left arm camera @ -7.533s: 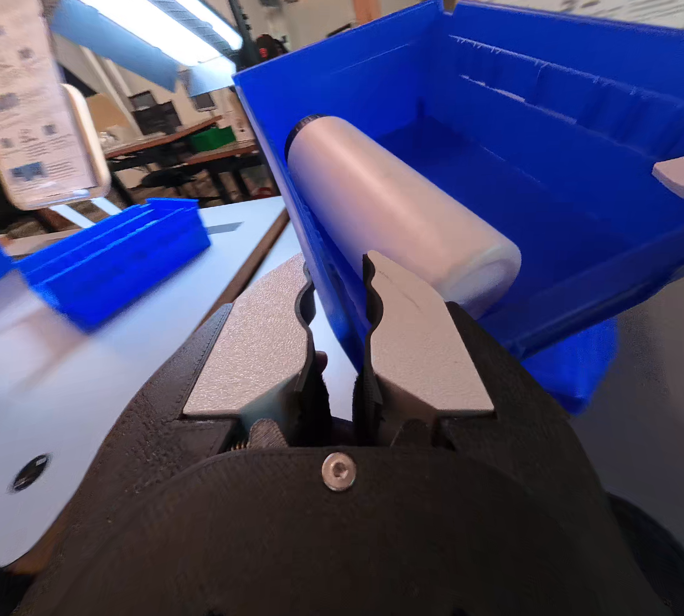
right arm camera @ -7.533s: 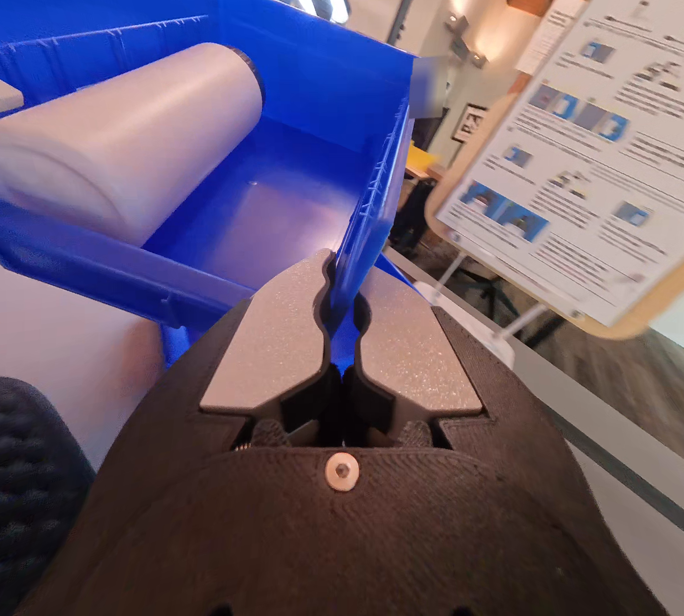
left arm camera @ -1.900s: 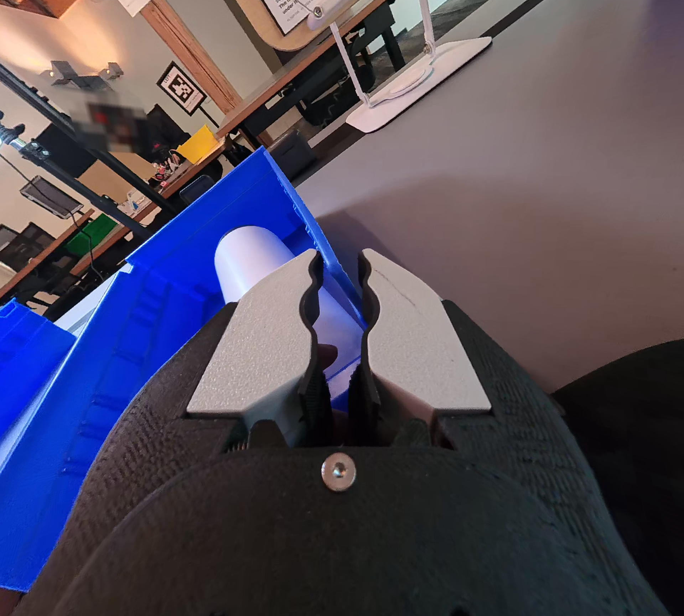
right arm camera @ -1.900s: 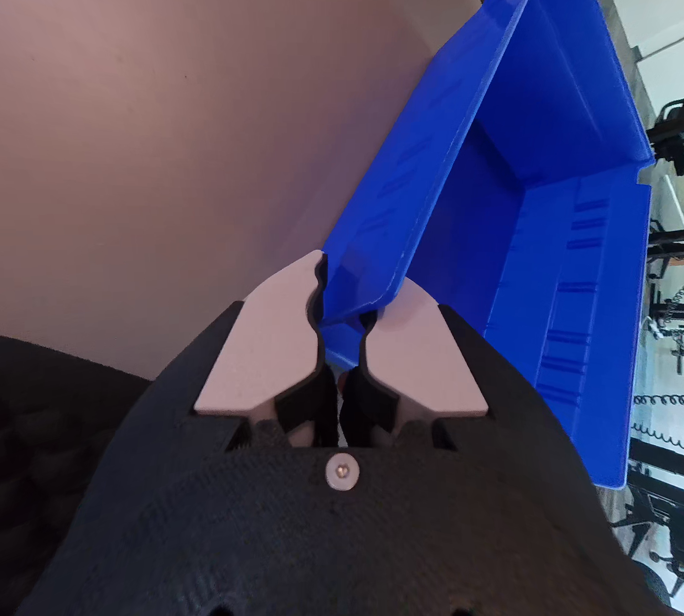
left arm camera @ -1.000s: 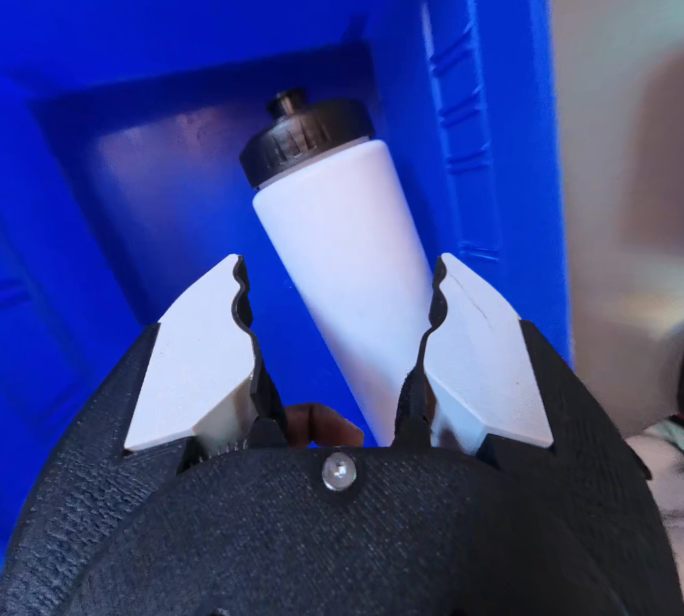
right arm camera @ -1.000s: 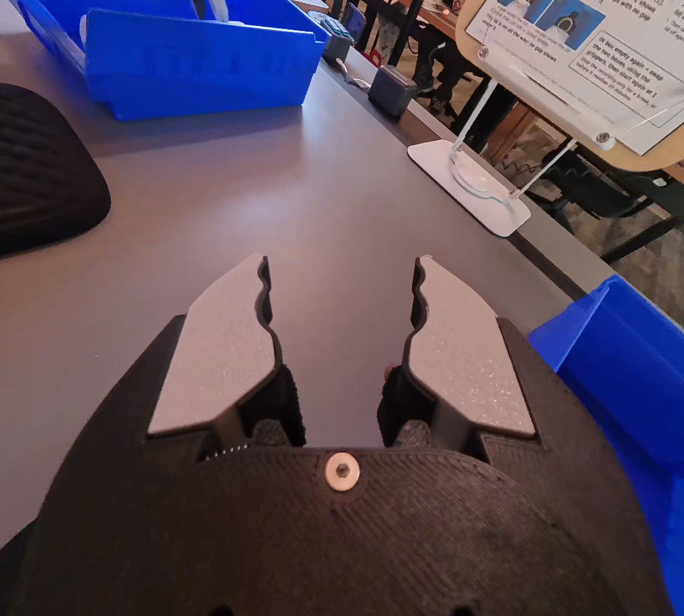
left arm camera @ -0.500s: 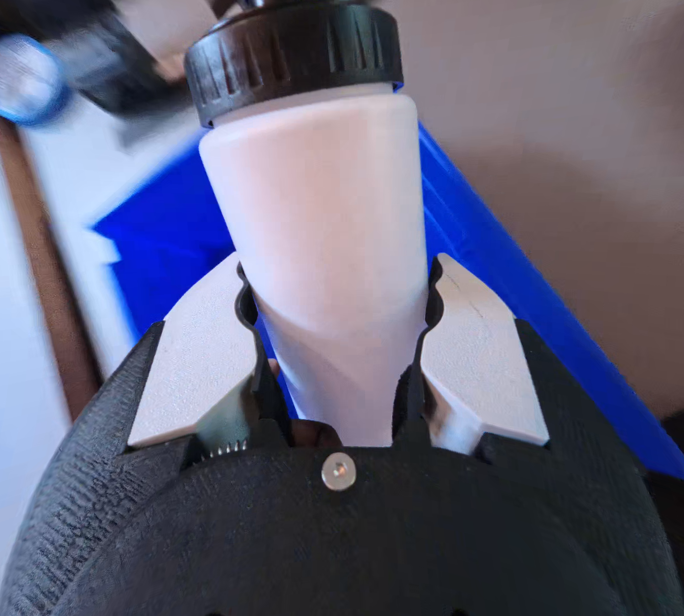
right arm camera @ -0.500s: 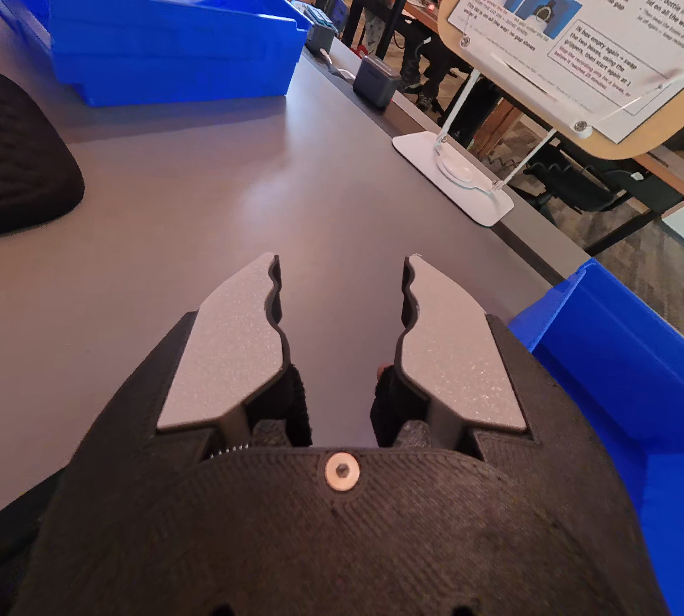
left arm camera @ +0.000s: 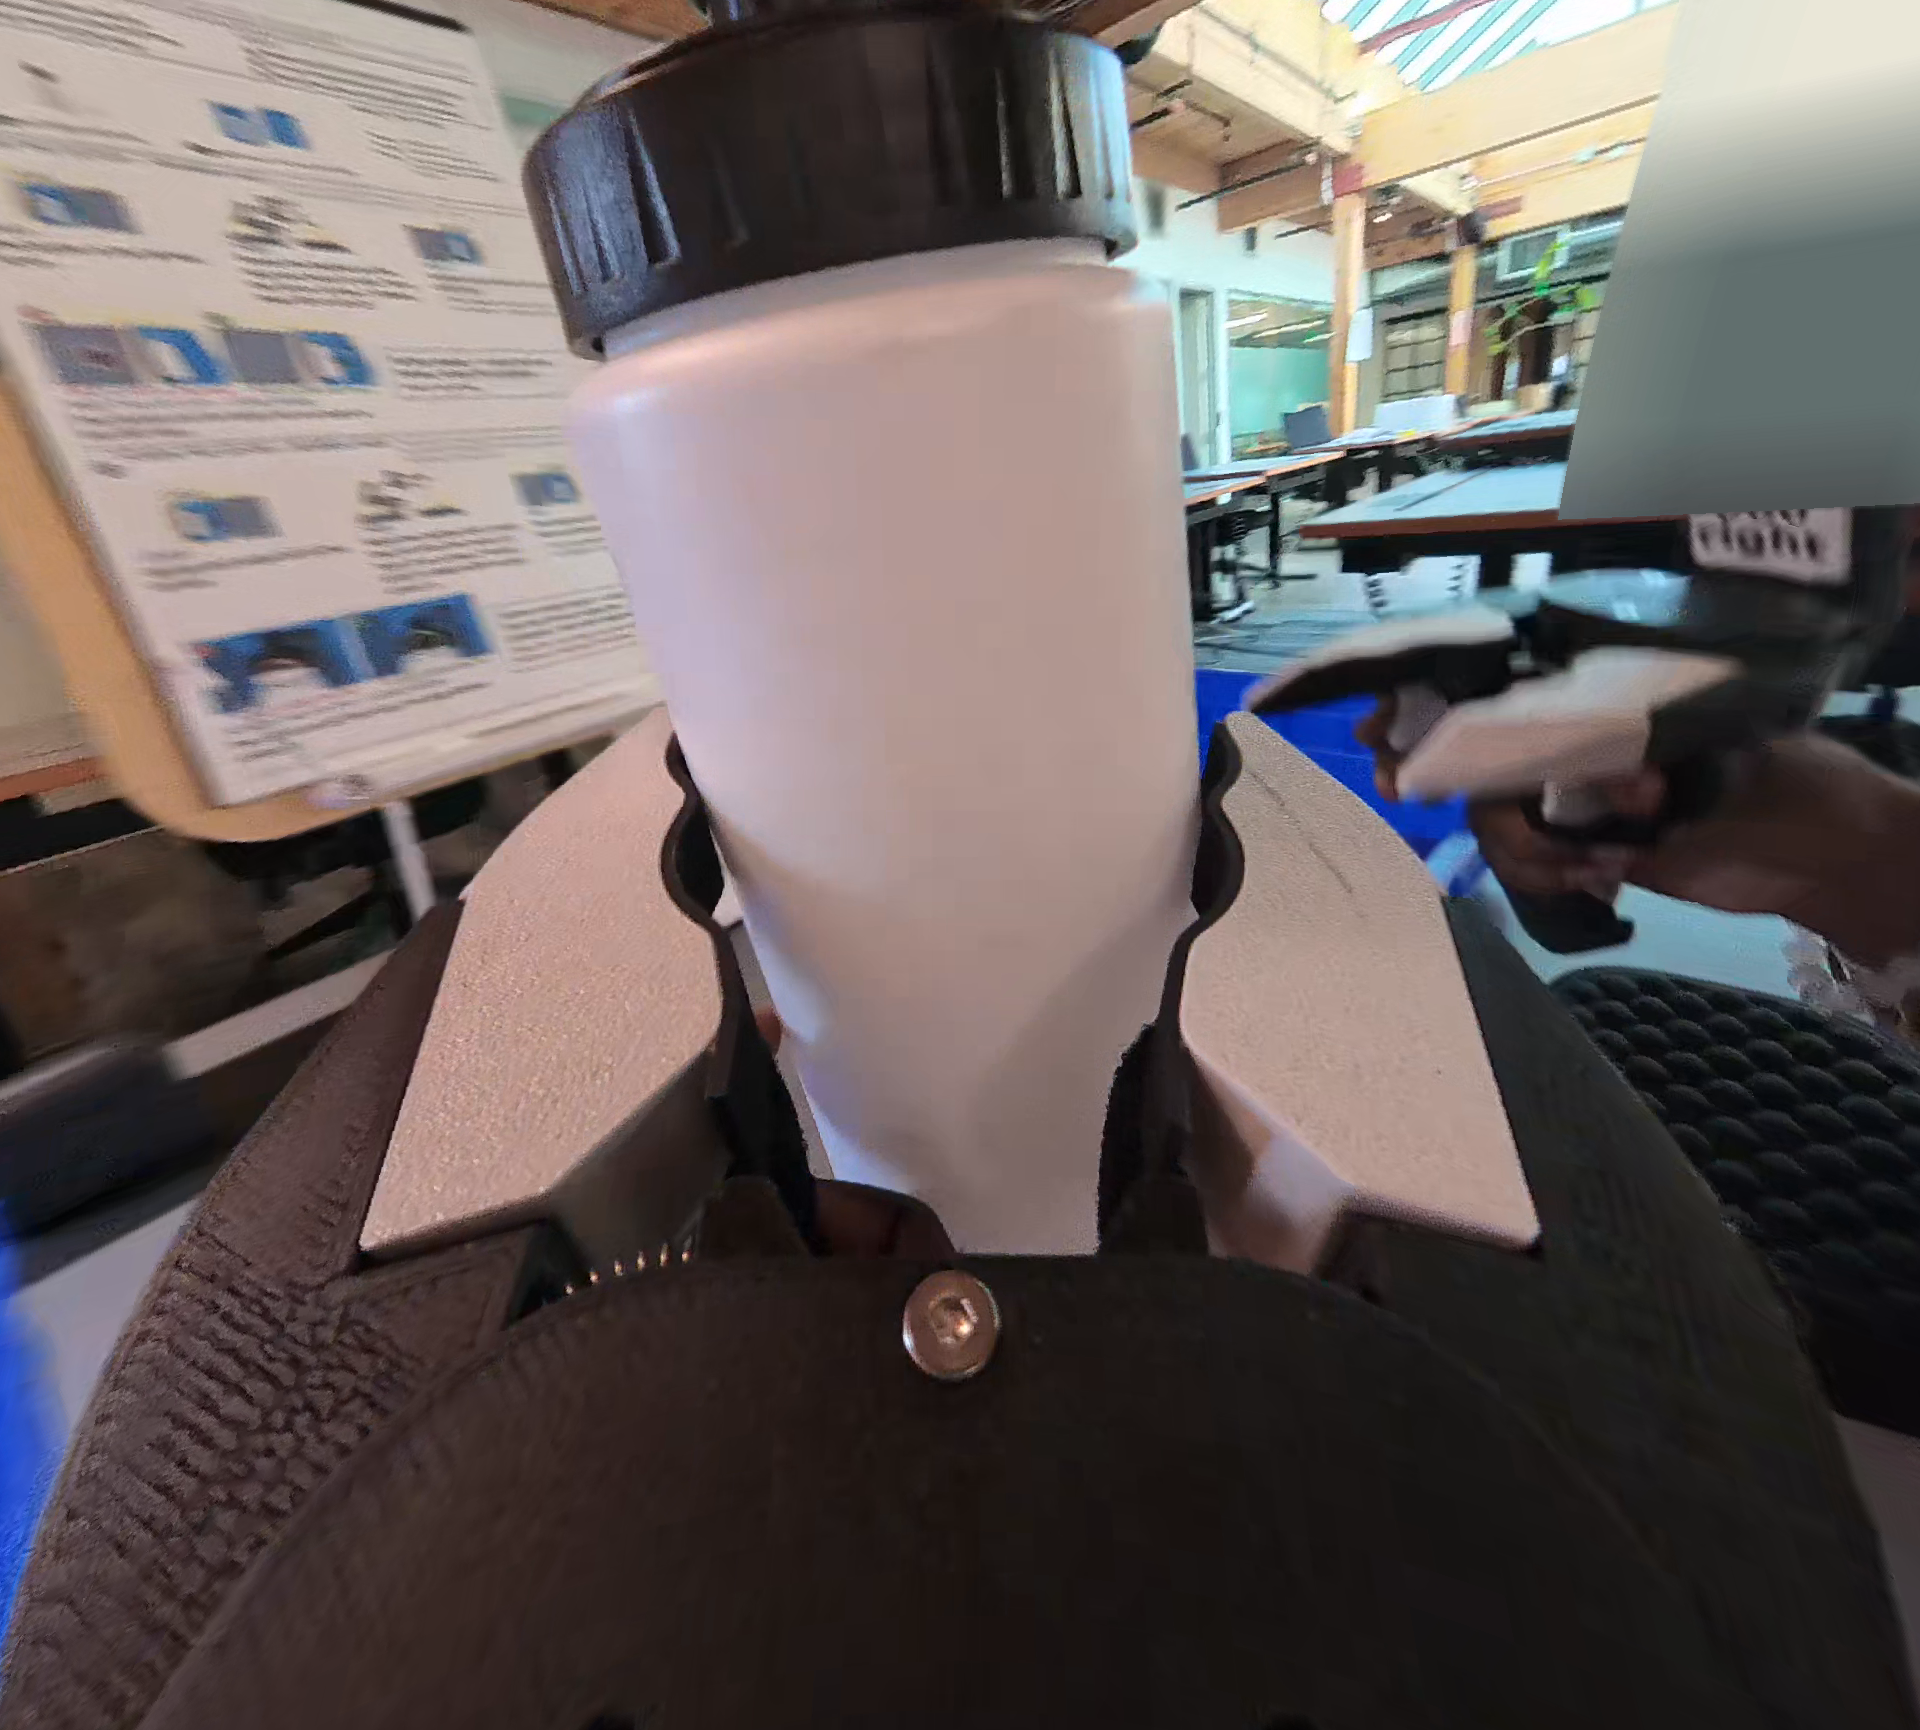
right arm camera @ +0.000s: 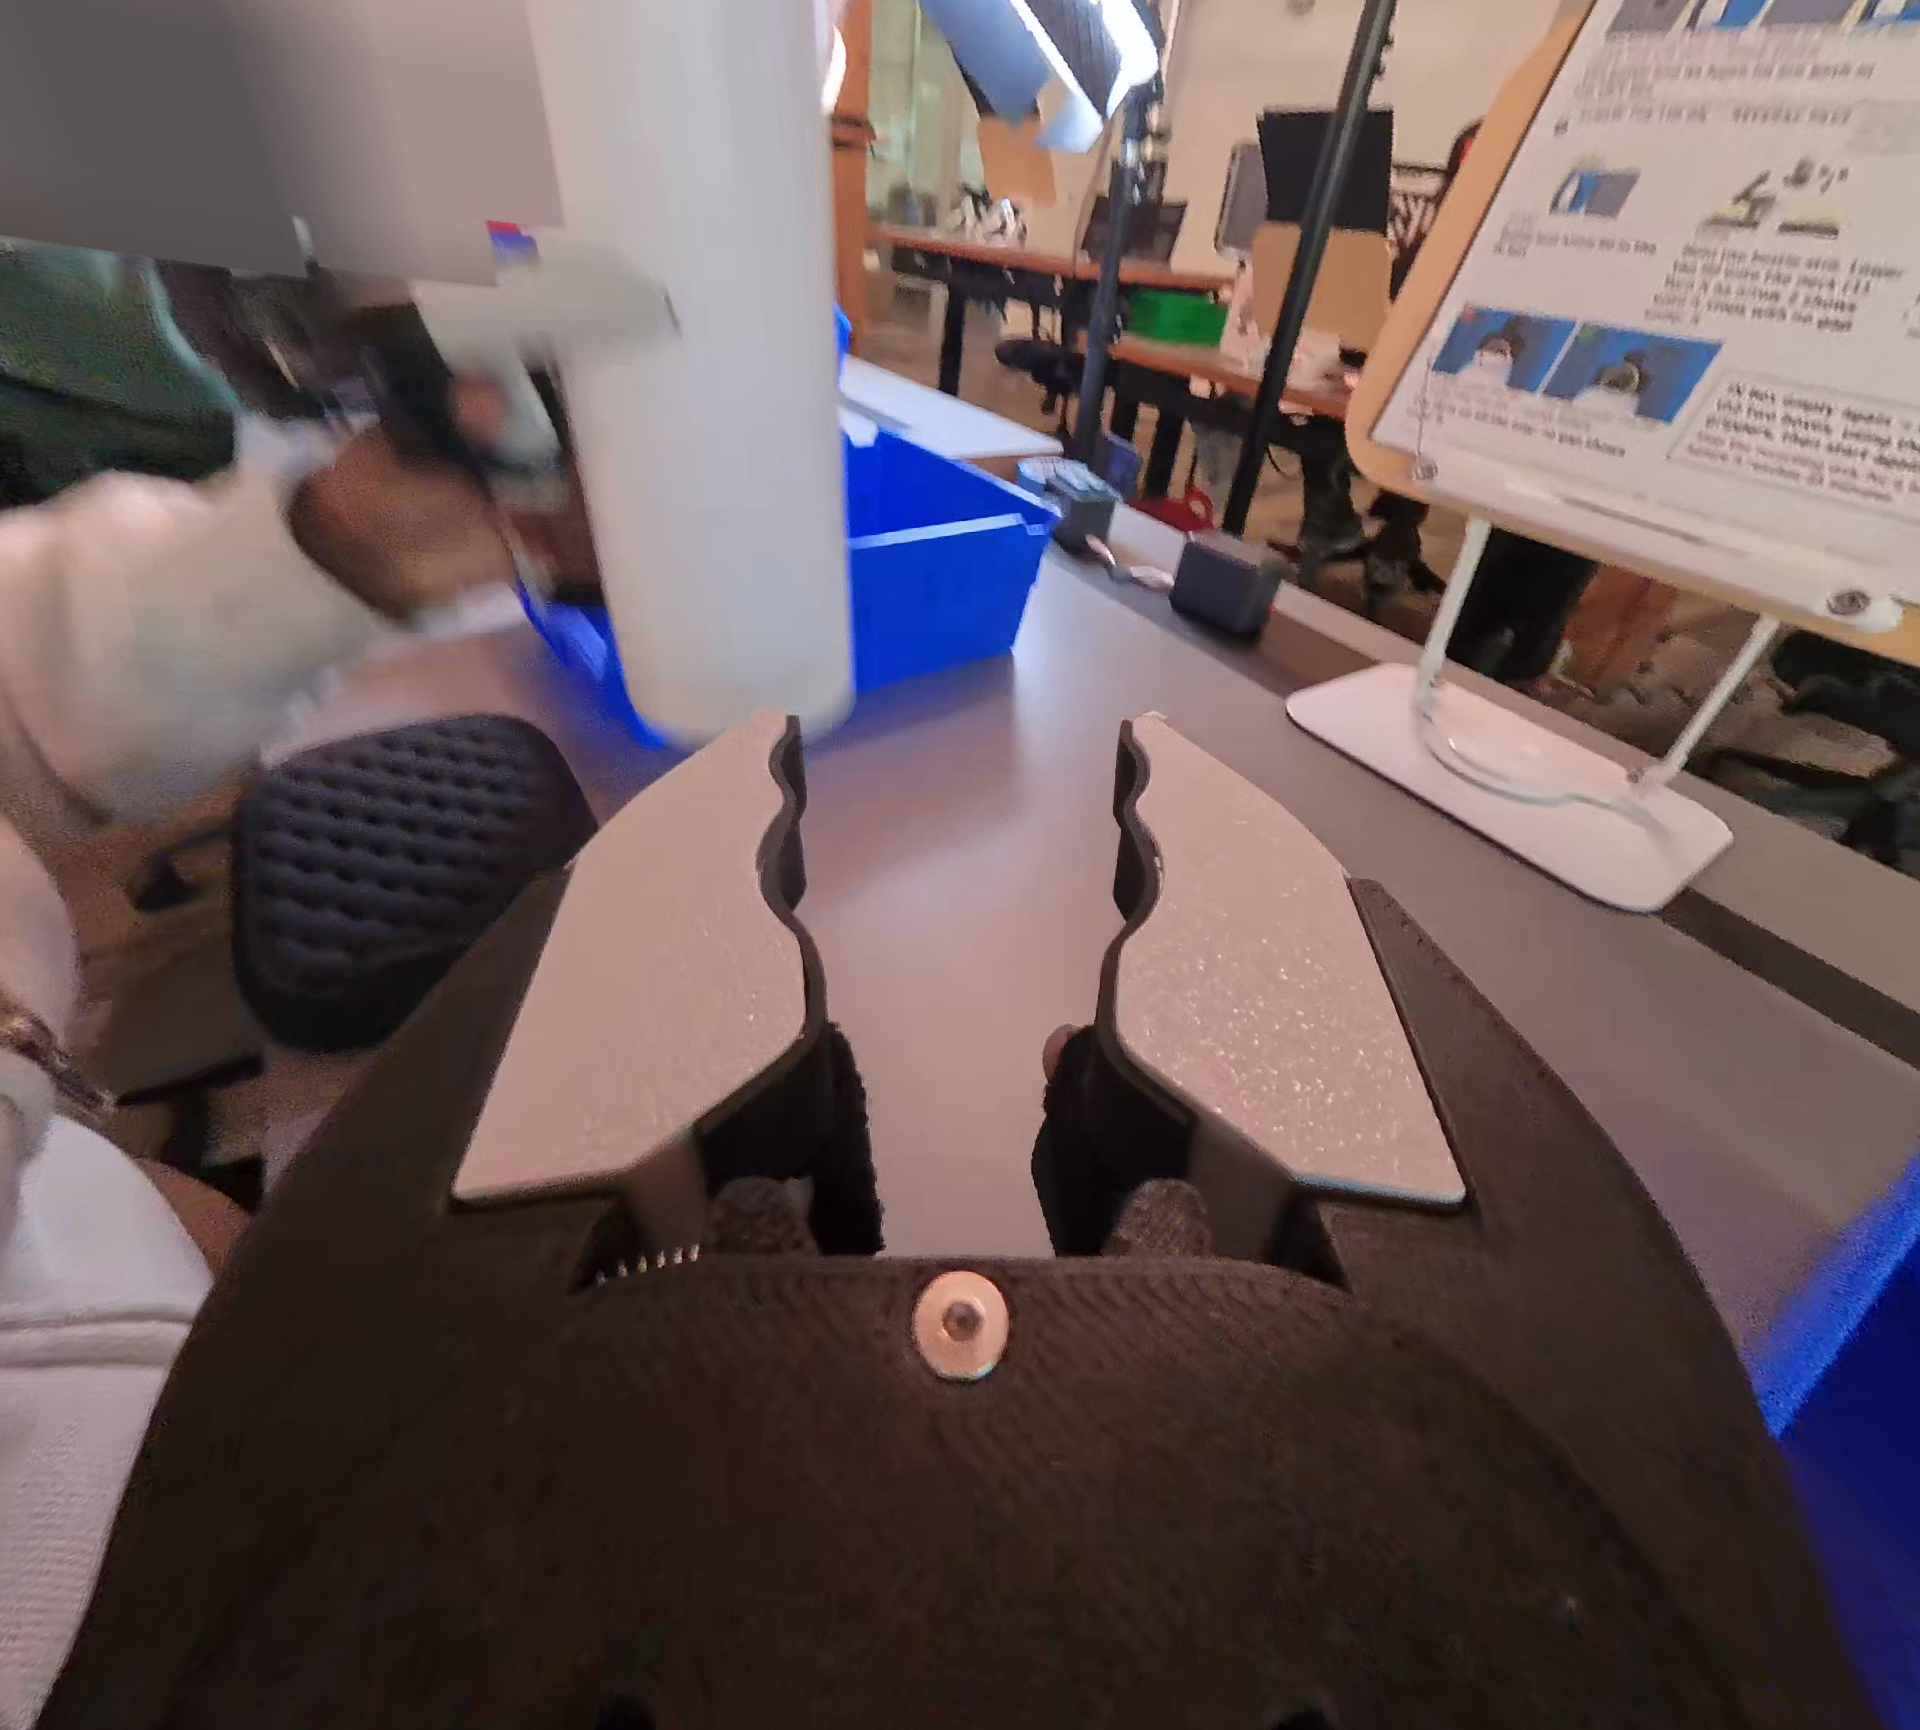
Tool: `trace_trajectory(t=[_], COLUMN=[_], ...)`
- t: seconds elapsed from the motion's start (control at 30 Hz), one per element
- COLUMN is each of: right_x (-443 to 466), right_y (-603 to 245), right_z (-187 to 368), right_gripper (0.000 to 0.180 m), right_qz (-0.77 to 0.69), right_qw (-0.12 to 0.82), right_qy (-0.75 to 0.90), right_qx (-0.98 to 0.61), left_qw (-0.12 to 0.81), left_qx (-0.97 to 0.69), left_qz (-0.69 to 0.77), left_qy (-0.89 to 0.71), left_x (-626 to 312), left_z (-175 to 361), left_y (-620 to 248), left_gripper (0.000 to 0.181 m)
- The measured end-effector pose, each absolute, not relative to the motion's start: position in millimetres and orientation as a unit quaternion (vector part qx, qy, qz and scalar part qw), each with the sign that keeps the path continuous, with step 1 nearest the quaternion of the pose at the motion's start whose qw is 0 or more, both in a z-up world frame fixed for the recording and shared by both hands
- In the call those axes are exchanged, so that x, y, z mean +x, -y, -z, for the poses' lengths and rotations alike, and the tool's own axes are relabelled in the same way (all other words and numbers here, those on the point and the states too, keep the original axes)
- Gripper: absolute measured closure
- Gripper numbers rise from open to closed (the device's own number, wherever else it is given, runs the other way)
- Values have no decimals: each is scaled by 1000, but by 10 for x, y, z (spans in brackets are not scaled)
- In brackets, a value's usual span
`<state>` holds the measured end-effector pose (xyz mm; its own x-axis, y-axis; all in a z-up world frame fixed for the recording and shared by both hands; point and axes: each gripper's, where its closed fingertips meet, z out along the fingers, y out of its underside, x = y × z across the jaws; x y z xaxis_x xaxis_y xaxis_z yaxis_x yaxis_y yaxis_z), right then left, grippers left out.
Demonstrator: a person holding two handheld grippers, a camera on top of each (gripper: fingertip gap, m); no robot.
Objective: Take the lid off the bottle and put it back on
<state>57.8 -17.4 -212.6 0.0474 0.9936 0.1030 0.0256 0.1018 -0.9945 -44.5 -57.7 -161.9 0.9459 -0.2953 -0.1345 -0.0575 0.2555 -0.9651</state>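
Note:
A white bottle (left arm camera: pixel 904 600) with a black ribbed screw lid (left arm camera: pixel 826 153) stands upright between my left gripper's fingers. My left gripper (left arm camera: pixel 940 781) is shut on the bottle's lower body and holds it up in the air. The lid is on the bottle. In the right wrist view the bottle (right arm camera: pixel 707 309) is a blurred white cylinder at upper left, above the table. My right gripper (right arm camera: pixel 956 745) is open and empty over the grey table (right arm camera: pixel 1039 849), to the right of the bottle and lower. It also shows in the left wrist view (left arm camera: pixel 1455 693), to the right of the bottle.
A blue bin (right arm camera: pixel 935 558) stands on the table behind the bottle. Another blue bin (right arm camera: pixel 1849 1306) is at the right edge. An instruction board on a white stand (right arm camera: pixel 1507 797) is at the back right. A black mesh chair back (right arm camera: pixel 384 849) is at the left.
My left gripper has closed on the bottle in the blue bin, lifted it out and swung it upright. My right gripper has let go of the bin, opened and tilted up.

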Motion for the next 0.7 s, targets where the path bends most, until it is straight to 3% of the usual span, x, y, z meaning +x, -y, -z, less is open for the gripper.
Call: trace_trajectory(t=[0.17,0.33,0.63,0.7], right_x=[646,588,368,369], right_y=[278,293,380,396], right_z=[1842,1854,1980,1988], right_gripper=[117,110,103,102], right_qz=[-519,-536,-525,-520], right_qw=[525,503,466,465], right_qy=[497,504,554,561], right_qx=[-456,-453,-448,-447], left_qw=[749,715,729,730], left_qx=[-619,-648,-631,-635], left_qz=[113,128,128,133], left_qy=[-209,-227,-232,-214], left_x=[180,283,231,169], left_z=[2343,2653,2698,2622], left_y=[273,192,246,236], left_gripper=[90,90,88,79])
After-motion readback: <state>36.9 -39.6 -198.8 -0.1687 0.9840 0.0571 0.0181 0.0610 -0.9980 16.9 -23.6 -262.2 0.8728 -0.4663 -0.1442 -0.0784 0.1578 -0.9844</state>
